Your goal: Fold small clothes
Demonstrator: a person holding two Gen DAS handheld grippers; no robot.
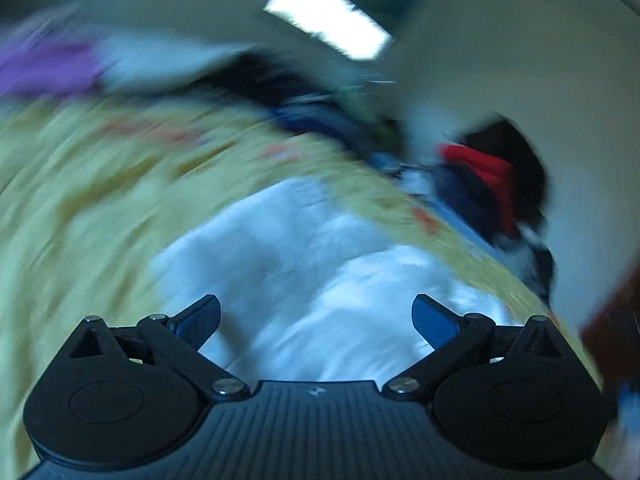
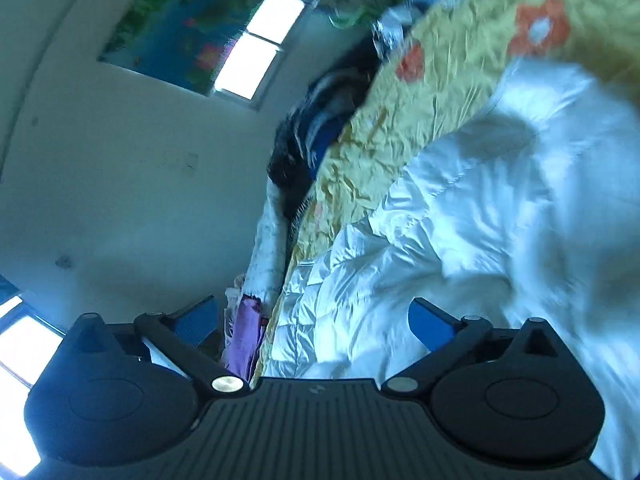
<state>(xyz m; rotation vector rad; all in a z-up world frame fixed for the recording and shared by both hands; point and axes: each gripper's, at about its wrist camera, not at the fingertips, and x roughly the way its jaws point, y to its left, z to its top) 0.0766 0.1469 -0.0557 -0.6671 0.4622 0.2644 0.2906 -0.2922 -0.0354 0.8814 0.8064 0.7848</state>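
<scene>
The crumpled white fabric garment lay on the yellow flower-print bedsheet, its outline blurred and its long axis impossible to tell. Above it, left tongs and right tongs gaped wide, empty.

A yellow flowered bedspread carries a crumpled white garment; clothes heaped at its edge.

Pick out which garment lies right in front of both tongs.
The white garment, spread on the yellow flowered bedsheet. The purple cloth and the red one sit off at the bed's edges.
</scene>
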